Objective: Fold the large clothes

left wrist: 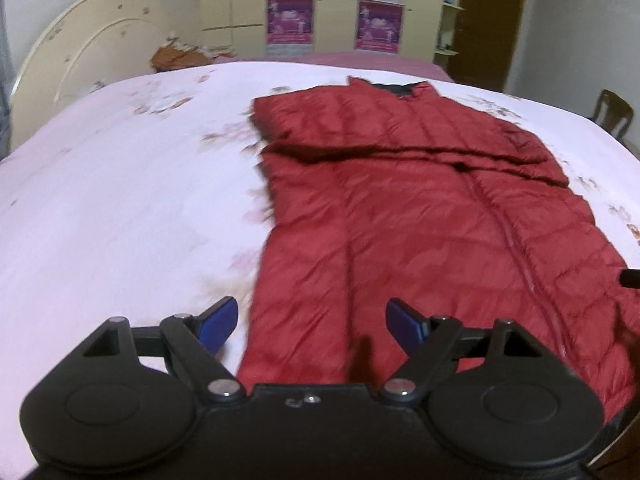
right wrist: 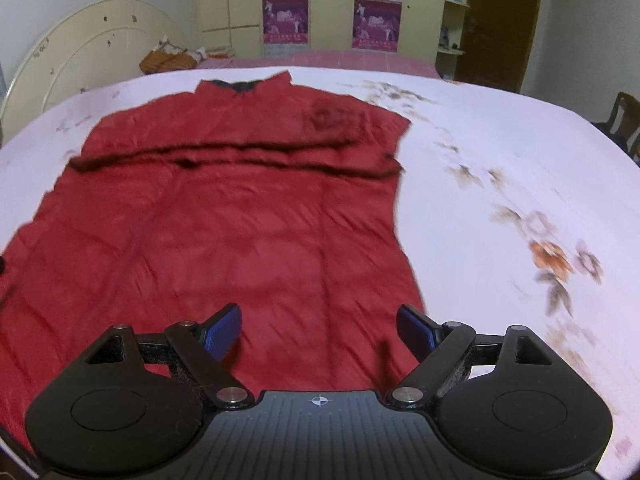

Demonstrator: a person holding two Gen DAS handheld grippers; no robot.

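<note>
While both grippers hang above a bed (left wrist: 120, 184), a red quilted jacket (left wrist: 420, 208) lies flat on the pale pink floral bedspread, its dark-lined collar (left wrist: 400, 89) toward the far edge and its hem toward the near edge. A sleeve is folded across the chest, making a dark crease from side to side. A zip runs down the front.

The left gripper (left wrist: 312, 326) hovers over the near left edge of the jacket. Its blue-padded jaws stand wide apart with nothing between them. In the right wrist view, the right gripper (right wrist: 319, 330) hovers over the jacket's near right part. Its jaws are also wide apart and grip nothing.

At the far left corner of the bed sits a brown basket (right wrist: 166, 60) holding what looks like pale cloth; the contents are too blurred to tell for certain. A cream curved headboard (right wrist: 80, 48) stands at the left end of the bed. Beyond the bed, a cream wardrobe (right wrist: 240, 4) carries purple posters (right wrist: 285, 20) showing white animal figures. The writing on them is too small to read. Open shelves (right wrist: 454, 8) at the right hold small objects that cannot be made out. A wooden chair (right wrist: 624, 116) shows past the bed's right edge.
</note>
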